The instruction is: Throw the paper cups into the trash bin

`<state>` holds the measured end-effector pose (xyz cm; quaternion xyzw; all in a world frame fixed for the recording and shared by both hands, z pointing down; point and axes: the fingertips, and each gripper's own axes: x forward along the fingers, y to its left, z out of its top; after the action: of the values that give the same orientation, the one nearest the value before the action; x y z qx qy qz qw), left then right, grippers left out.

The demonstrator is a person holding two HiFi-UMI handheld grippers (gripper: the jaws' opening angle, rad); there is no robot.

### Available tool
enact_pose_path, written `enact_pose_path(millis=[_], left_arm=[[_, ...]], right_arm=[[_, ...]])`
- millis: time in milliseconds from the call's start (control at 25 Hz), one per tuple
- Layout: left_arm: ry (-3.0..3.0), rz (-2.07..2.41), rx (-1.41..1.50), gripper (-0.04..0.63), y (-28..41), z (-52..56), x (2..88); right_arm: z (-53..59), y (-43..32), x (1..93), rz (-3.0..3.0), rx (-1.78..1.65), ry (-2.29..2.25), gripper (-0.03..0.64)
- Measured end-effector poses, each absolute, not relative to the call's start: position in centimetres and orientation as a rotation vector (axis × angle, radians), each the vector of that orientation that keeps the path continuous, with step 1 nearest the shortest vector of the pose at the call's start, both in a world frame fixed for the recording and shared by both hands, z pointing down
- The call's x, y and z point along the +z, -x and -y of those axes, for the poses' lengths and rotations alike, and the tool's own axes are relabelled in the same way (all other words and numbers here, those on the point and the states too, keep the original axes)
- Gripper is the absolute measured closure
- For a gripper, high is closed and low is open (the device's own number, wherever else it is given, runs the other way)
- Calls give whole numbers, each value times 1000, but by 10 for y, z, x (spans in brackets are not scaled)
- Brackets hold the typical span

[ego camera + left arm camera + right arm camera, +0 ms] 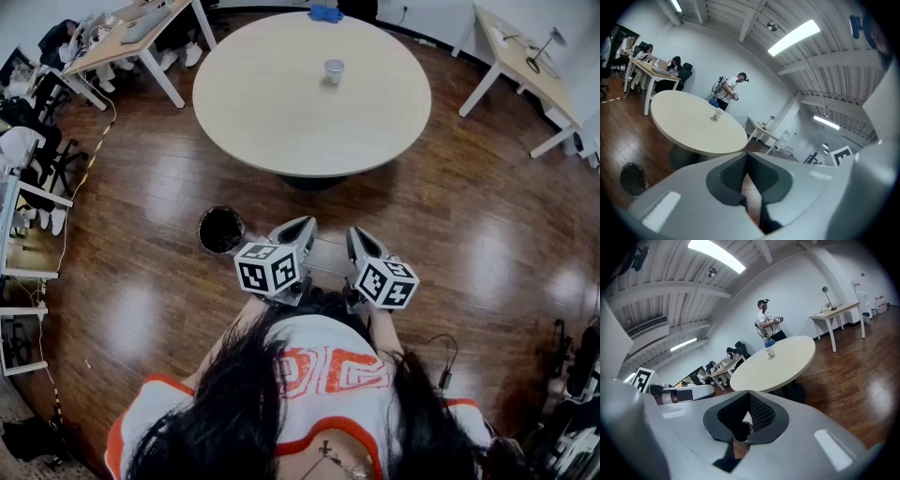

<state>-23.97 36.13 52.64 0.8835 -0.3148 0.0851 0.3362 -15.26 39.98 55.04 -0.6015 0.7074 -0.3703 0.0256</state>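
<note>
Jaws on the left gripper point(302, 225) and right gripper point(356, 234) are pressed together, empty; the trash bin point(221, 230) stands on the floor just left of them. Far ahead, the lone paper cup point(334, 70) sits across the round table point(281, 141), so a stretched reach could tip it.

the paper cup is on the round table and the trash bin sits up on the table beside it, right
Not quite. The paper cup is on the round table, but the trash bin is not on the table. It stands on the wooden floor, just off the table's near edge. The head view shows this.
</note>
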Motion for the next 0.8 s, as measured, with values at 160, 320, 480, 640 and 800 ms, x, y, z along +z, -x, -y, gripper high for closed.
enact_pose_path(millis=[160, 320, 480, 640, 800], left_arm=[[-2290, 835, 224, 595, 242, -359, 528], [-2289, 842, 233, 595, 240, -351, 532], [-2308, 823, 239, 595, 232, -337, 533], [-2318, 806, 234, 595, 226, -315, 531], [-2337, 784, 213, 595, 221, -285, 523]], right_arm=[[-394, 155, 552, -2202, -1155, 1841, 615], [-386, 154, 554, -2213, -1160, 1831, 615], [-374, 143, 556, -2192, -1157, 1852, 615], [-355, 133, 553, -2174, -1141, 1881, 615], [-325, 133, 549, -2178, -1128, 1883, 615]])
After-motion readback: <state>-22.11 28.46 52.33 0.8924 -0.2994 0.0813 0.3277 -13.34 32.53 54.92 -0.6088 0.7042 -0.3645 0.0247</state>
